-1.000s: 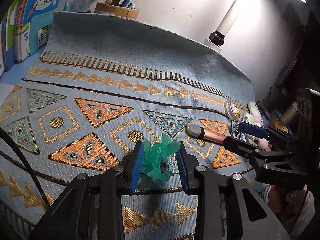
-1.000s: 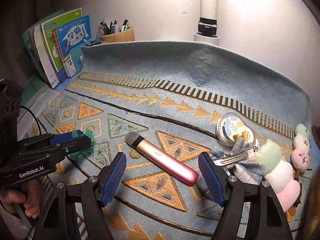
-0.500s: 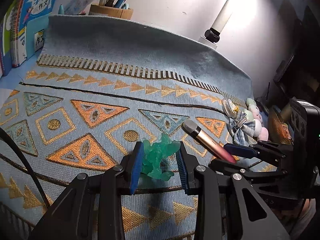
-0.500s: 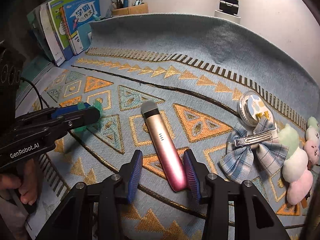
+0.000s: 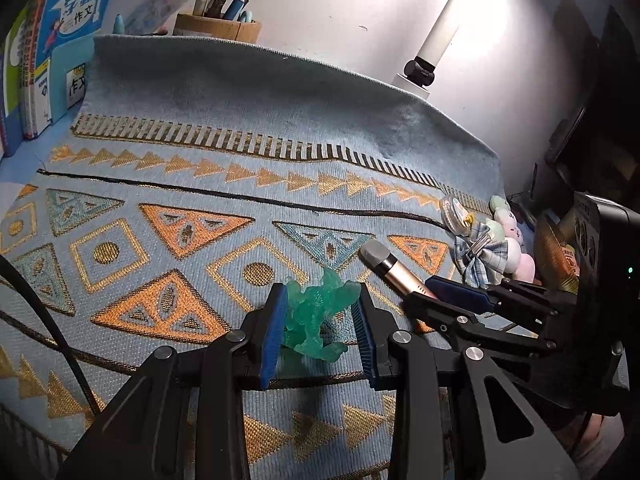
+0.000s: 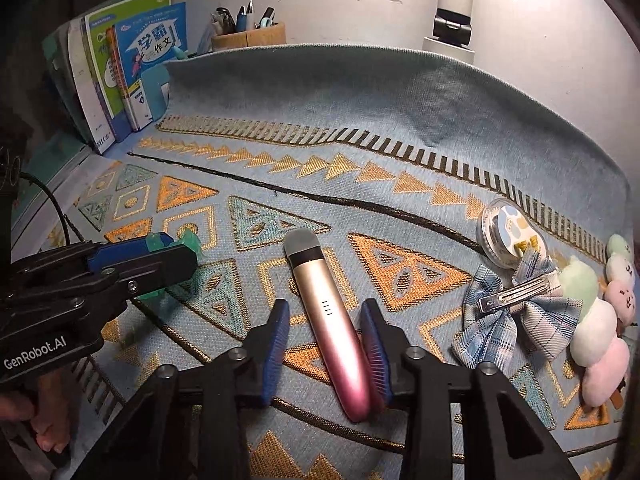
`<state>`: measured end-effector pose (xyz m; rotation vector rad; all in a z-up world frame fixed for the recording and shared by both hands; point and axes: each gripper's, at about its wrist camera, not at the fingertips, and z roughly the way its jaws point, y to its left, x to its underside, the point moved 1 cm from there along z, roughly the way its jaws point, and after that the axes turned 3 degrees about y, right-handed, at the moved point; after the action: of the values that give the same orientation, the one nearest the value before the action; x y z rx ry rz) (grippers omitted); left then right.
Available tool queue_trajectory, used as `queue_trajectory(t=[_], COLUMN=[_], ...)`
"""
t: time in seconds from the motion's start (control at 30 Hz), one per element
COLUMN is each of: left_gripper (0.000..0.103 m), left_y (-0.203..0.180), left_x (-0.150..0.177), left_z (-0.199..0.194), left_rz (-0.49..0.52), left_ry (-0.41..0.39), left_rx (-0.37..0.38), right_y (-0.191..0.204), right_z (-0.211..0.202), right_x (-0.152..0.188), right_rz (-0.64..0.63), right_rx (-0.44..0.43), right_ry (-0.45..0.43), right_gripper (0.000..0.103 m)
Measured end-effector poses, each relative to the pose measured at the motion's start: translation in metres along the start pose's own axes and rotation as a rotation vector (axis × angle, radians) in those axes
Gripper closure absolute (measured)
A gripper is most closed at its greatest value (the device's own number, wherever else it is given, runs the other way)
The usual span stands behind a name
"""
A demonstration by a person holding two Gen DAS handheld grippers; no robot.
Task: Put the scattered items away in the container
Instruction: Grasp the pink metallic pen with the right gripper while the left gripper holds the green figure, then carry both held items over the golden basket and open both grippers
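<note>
A translucent green figurine (image 5: 316, 316) stands on the patterned blue cloth (image 5: 240, 128). My left gripper (image 5: 320, 316) is shut on it, both blue pads touching its sides; it also shows in the right wrist view (image 6: 160, 256). A pink-gold pen-shaped device (image 6: 328, 312) lies on the cloth. My right gripper (image 6: 326, 328) straddles its lower half; the right pad touches it and a gap remains at the left pad. The device's grey tip also shows in the left wrist view (image 5: 380, 258).
A plaid bow hair clip (image 6: 516, 312), a round clear case (image 6: 506, 232) and pastel plush dumplings (image 6: 596, 320) lie at the right. Books (image 6: 132, 68) and a wooden pen holder (image 6: 248, 36) stand at the back. A lamp post (image 6: 452, 24) rises behind the cloth.
My right gripper moved down over the pink-gold device and narrowed around it. The left gripper kept its hold on the green figurine and barely moved.
</note>
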<state>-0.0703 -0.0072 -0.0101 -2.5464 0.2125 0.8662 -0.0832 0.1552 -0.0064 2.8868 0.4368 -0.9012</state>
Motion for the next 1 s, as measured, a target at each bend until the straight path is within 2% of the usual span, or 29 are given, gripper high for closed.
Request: queue_trajectory(t=[0.2,0.37,0.47,0.6,0.73,0.87,1.0], left_gripper=[0.073,0.073,0.073,0.073,0.073,0.073,0.073], left_y=[0.004,0.0,-0.008,-0.036,-0.066,-0.101,-0.148], left_x=[0.0,0.003,0.007,0.021,0.034,0.038,0.032], left_z=[0.0,0.0,-0.003,-0.012,-0.02,-0.026,-0.037], left_rz=[-0.024,-0.024,-0.031,0.025,0.057,0.077,0.133], left_ry=[0.0,0.014,0.032,0.045,0.057,0.064,0.038], left_rx=[0.005,0.014,0.069,0.09,0.122,0.173,0.23], right_y=[-0.01,-0.035,-0.048,-0.06,-0.062,-0.066,-0.086], right_z=[-0.006,-0.023,-0.039,-0.052,-0.077,-0.12,-0.161], right_x=[0.008,0.034,0.061,0.102,0.124,0.134,0.145], right_rz=[0.107,0.342,0.492,0.662,0.69,0.672,0.684], right_rx=[-0.142,-0.385,-0.517,-0.693,-0.7,-0.679,-0.631], right_ry=[-0.001,0.025,0.036,0.043,0.018,-0.063,-0.147], right_gripper=[0.084,0.084,0.084,0.084,0.084,0.084,0.084])
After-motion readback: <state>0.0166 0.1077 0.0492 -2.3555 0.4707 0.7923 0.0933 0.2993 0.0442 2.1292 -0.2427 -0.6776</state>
